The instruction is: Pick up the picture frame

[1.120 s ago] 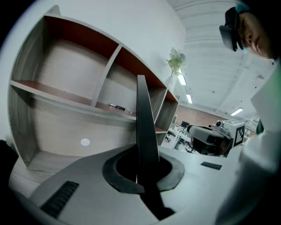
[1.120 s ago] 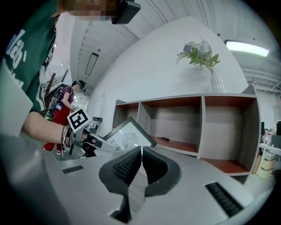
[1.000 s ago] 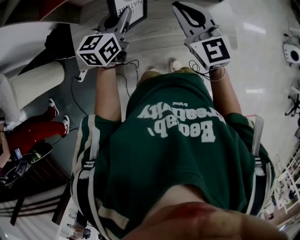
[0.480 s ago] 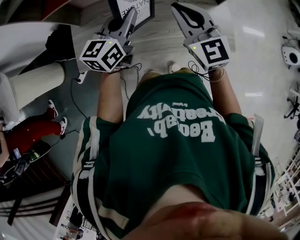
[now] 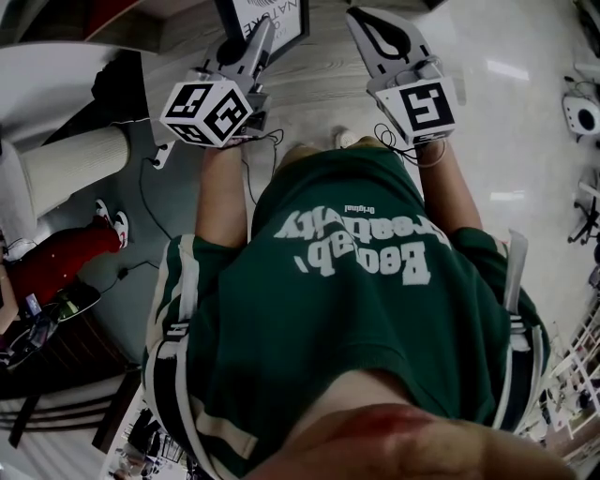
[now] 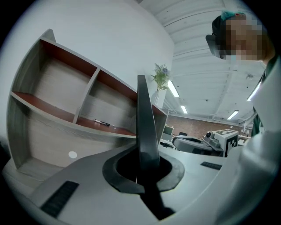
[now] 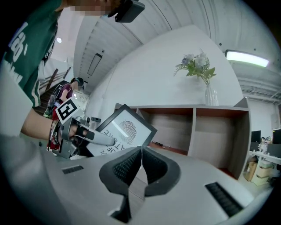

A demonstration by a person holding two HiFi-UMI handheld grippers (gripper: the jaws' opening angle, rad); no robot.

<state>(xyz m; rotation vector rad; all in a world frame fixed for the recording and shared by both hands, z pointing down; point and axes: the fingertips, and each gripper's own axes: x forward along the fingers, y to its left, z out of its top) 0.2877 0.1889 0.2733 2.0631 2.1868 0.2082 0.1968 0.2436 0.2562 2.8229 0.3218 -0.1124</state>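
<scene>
As the left tongs (image 5: 257,42), clamped on the picture frame (image 5: 274,15) at 12 o'clock, edged up, we judge it lifted; right tongs (image 5: 379,36) closed, empty.

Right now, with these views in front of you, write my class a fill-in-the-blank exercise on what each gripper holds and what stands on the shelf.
The picture frame is clamped by the ___.
The right gripper has its jaws shut on ___.
On top of the shelf stands a vase holding ___.
Missing words: left gripper; nothing; flowers.
</scene>
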